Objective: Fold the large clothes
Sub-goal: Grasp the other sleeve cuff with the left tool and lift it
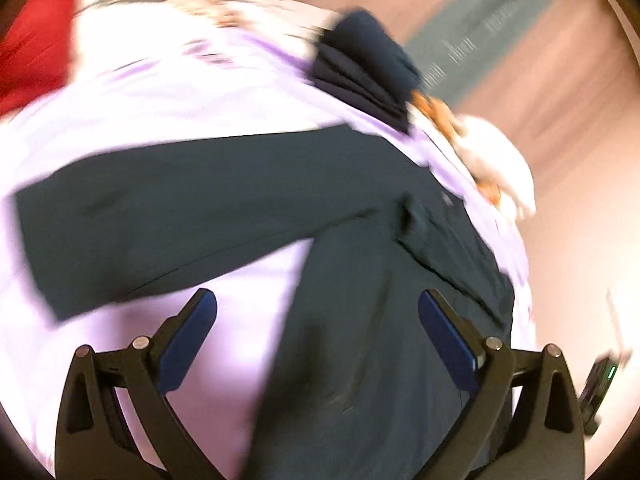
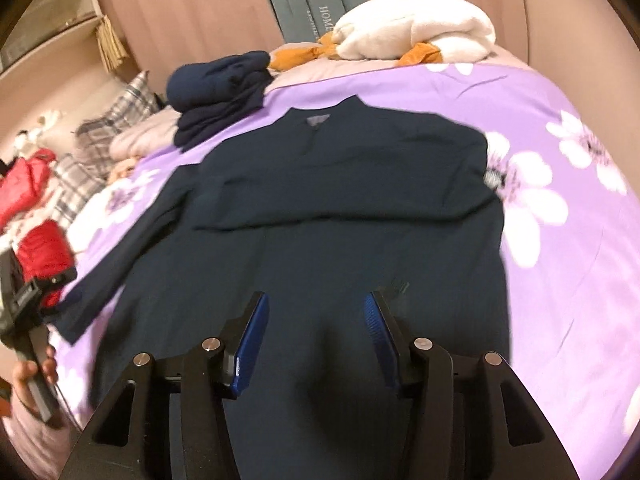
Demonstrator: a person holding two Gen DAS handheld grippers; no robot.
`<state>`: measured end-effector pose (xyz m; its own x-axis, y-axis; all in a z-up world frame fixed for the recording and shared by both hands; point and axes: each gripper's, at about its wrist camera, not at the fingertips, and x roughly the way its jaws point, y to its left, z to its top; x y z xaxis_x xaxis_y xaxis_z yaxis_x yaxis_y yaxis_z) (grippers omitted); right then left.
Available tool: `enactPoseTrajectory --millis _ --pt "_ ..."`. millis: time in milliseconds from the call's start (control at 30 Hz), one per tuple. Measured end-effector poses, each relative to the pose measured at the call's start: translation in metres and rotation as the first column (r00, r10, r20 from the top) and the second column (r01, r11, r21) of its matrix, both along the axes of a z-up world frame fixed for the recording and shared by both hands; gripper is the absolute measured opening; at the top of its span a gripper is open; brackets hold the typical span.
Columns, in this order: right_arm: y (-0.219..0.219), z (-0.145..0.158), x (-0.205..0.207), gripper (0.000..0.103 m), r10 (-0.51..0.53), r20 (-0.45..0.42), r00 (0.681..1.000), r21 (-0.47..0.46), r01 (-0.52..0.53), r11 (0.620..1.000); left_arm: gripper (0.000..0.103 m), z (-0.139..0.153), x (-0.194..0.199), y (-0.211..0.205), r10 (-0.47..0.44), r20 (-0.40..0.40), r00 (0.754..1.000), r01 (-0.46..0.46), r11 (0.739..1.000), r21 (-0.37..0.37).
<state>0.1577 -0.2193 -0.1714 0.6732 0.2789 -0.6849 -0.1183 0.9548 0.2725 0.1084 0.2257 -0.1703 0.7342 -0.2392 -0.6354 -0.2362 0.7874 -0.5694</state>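
In the right wrist view the right tool stood at the bottom centre with its jaws partly apart and nothing between them, above the lower part of the dark navy garment. That garment lay spread on the purple flowered bedspread, one sleeve folded across its chest and the other stretched toward the lower left. The left tool gaped wide and empty over the same garment in a blurred frame. A folded navy stack sat at upper left, a cream bundle at the top.
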Motion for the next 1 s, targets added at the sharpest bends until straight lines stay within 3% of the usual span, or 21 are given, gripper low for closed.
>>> enactPoseTrajectory --millis 100,200,367,500,733,1000 --pt "0.008 -0.002 -0.016 0.05 0.0 0.003 1.0 0.033 0.0 0.999 0.101 -0.016 -0.04 0.042 0.118 -0.029 0.993 -0.121 0.988 -0.098" --pt "0.021 -0.003 -0.026 0.05 0.029 -0.001 1.0 0.079 -0.028 0.996 0.101 -0.03 -0.072 0.078 0.21 -0.041 0.977 -0.214 0.956 -0.199" --pt "0.036 -0.004 -0.035 0.05 0.047 -0.018 0.999 0.083 -0.046 0.996 0.101 -0.052 -0.085 0.105 0.268 -0.045 0.962 -0.267 0.9 -0.344" --pt "0.045 -0.002 -0.036 0.05 0.057 -0.018 0.998 0.087 -0.056 0.995 0.102 -0.061 -0.069 0.112 0.251 -0.068 0.965 -0.258 0.891 -0.373" --pt "0.048 0.003 -0.042 0.05 0.041 -0.011 0.999 0.076 -0.04 0.996 0.102 -0.058 -0.028 0.12 0.202 -0.074 0.977 -0.215 0.928 -0.305" --pt "0.041 -0.007 -0.037 0.05 -0.006 -0.043 0.999 0.082 0.009 0.997 0.101 -0.064 0.006 0.125 0.192 -0.065 0.979 -0.203 0.932 -0.301"
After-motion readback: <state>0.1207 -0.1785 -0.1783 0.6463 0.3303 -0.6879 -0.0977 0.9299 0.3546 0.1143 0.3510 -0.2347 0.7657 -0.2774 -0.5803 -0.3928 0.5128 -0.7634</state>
